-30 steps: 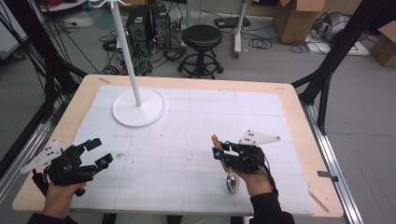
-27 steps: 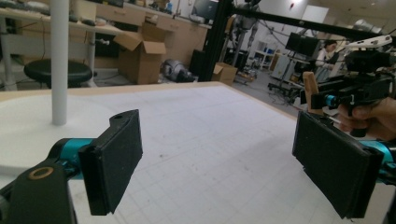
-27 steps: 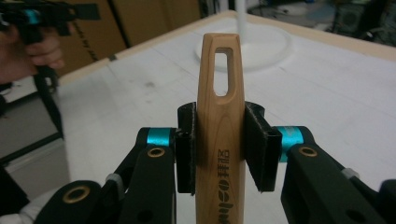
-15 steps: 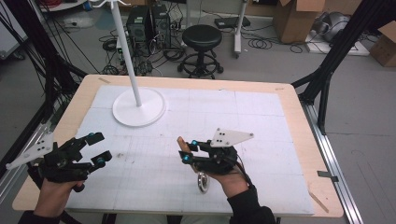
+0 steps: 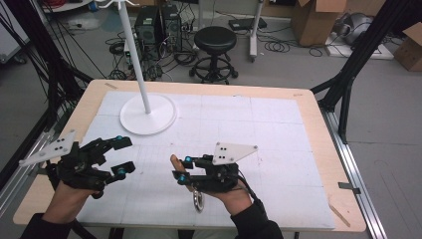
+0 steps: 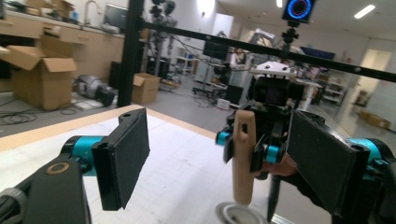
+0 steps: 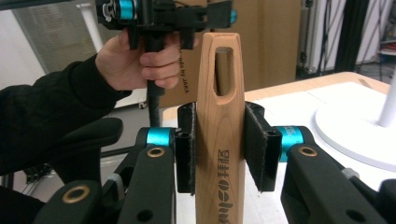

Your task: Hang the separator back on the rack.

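My right gripper (image 5: 183,169) is shut on a wooden handle (image 7: 219,116) with a slot near its tip and printed letters. The handle's pale tip (image 5: 171,160) points left, and a round metal end (image 5: 198,201) hangs below the hand. My left gripper (image 5: 121,155) is open at the table's left, its jaws wide apart and nothing between them. In the left gripper view the handle (image 6: 243,154) stands upright just beyond my open pads (image 6: 123,156), held by the right gripper (image 6: 252,144). The right gripper view shows the left gripper (image 7: 168,14) above the handle's tip.
A white stand with a round base (image 5: 148,114) and thin pole (image 5: 134,50) sits at the back left of the white gridded mat (image 5: 278,129). A black stool (image 5: 215,39), cables and cardboard boxes (image 5: 313,20) lie on the floor beyond the table.
My right gripper has carried the wooden-handled tool leftward toward the left gripper. The left gripper has shifted slightly right and stays open.
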`<state>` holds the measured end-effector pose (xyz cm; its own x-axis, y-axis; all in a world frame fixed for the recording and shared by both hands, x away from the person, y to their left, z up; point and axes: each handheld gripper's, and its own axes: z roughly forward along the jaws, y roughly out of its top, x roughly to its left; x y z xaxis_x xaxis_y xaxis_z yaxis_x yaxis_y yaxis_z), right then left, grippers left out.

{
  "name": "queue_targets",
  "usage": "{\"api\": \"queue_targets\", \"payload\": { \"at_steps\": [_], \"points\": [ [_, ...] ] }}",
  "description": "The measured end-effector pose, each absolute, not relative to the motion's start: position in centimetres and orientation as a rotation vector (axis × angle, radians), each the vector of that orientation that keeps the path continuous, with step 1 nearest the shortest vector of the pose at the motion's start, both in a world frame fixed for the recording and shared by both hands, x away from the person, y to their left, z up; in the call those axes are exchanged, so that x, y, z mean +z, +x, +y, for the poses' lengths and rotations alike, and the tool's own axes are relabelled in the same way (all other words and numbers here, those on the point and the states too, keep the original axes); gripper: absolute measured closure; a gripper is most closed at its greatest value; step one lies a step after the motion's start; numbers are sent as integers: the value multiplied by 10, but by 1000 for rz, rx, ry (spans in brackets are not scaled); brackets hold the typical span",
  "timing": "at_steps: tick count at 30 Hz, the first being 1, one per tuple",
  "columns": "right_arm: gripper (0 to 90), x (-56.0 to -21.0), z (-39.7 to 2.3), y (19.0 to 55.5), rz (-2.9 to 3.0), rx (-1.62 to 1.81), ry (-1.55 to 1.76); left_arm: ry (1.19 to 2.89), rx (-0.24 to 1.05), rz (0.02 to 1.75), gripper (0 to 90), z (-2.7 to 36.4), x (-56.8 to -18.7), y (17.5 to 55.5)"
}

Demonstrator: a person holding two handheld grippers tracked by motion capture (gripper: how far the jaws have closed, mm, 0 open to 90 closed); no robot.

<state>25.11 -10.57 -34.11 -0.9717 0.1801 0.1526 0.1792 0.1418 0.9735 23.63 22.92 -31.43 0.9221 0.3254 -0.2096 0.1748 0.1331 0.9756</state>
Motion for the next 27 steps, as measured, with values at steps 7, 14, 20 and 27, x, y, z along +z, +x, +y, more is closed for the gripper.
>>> {"api": "queue_targets", "payload": {
  "at_steps": [7,14,20,27],
  "points": [
    [676,-340,-100,246,2360,2097,306,1476,42,341,281,203,-307,237],
    [676,-340,-97,244,2369,2126,252,1488,-37,276,359,187,-305,239],
    [676,-339,-96,243,2361,2162,227,1508,-93,240,428,176,-306,241],
    [676,-338,-95,242,2357,2171,205,1508,-113,232,507,172,-308,244]
  ]
}}
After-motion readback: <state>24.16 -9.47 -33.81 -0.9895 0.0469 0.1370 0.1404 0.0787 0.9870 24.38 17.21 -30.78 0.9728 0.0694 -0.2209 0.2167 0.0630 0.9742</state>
